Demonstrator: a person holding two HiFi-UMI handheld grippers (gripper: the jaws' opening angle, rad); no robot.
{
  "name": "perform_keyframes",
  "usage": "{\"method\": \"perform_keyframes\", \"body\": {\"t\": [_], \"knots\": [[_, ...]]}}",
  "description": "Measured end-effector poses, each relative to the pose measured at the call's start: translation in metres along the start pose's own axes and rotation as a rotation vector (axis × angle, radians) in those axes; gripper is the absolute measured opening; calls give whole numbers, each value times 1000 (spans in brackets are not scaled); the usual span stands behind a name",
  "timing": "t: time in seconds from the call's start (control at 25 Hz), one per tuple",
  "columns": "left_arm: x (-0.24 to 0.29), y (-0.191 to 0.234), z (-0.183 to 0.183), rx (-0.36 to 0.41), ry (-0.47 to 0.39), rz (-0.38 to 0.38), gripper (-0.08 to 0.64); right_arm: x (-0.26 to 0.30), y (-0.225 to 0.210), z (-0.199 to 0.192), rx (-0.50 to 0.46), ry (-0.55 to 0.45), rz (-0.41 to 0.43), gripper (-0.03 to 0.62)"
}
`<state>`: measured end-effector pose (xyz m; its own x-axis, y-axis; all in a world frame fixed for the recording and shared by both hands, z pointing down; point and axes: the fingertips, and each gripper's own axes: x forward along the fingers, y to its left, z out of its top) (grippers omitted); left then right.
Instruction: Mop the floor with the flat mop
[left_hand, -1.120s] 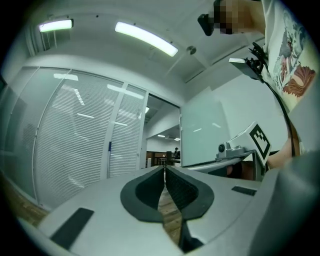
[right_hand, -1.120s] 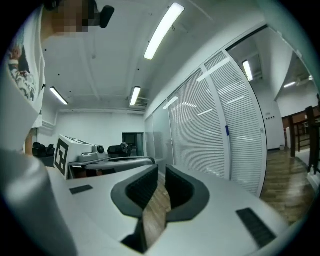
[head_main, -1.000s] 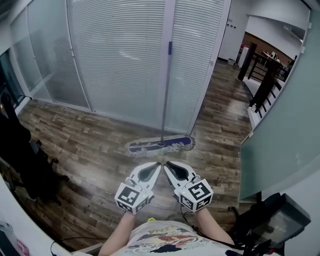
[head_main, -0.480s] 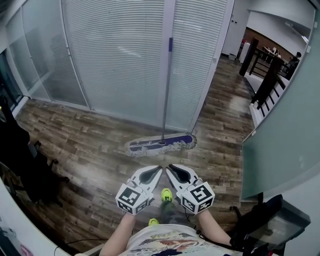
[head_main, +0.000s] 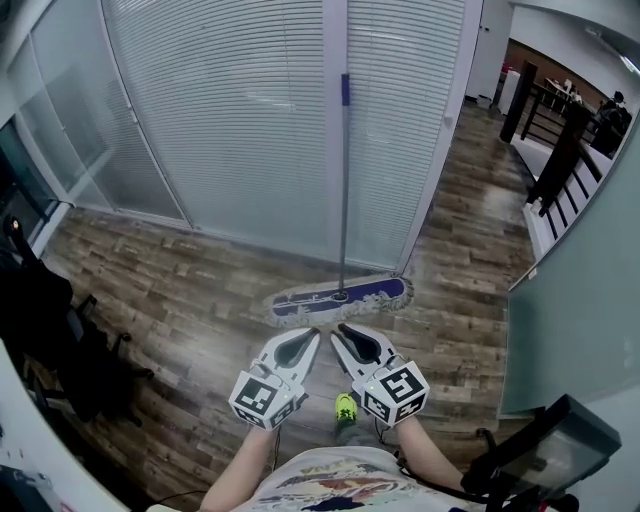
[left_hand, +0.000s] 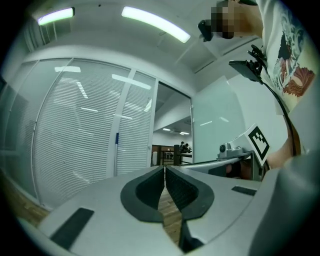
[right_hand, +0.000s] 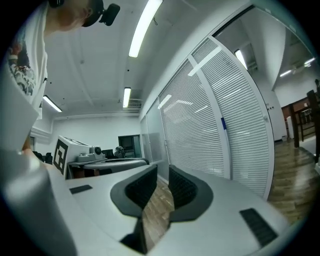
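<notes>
We hold the left gripper (head_main: 314, 333) and right gripper (head_main: 340, 329) side by side, both with jaws pressed together on nothing. Just ahead, the mop (head_main: 341, 296) rests its head on the floor (head_main: 180, 300), its pole (head_main: 344, 180) upright against the blinds (head_main: 230, 120). We judge mopping not yet begun: next we must spread the jaws and grasp the pole.

Bright, even ceiling strip lights (right_hand: 145, 27); fisheye-warped, dark-vignetted edges.

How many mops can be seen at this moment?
1. The flat mop stands straight ahead, its head on the wood floor and its handle upright against the blinds. No other shows.
</notes>
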<state>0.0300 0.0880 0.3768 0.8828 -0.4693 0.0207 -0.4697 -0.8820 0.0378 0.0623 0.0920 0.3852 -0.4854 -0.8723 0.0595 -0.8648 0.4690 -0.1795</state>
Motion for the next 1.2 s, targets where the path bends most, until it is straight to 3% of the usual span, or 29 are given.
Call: {"method": "perform_keyframes", "body": {"t": [0.32,0.68,0.92,1.2], "knots": [[108,46,-8,-27,61,-30,15,59,-100,32,-1,-34,54,61],[184,95,-9,-10,55,-13,15,113,-182,43,-3,-35,30,61],[227,150,-13,-2,49,-22,15,166,-229,45,-20,-5,13,63],[302,241,-8,21,47,-95,15,255,-300,67,-32,15,-67,69]]}}
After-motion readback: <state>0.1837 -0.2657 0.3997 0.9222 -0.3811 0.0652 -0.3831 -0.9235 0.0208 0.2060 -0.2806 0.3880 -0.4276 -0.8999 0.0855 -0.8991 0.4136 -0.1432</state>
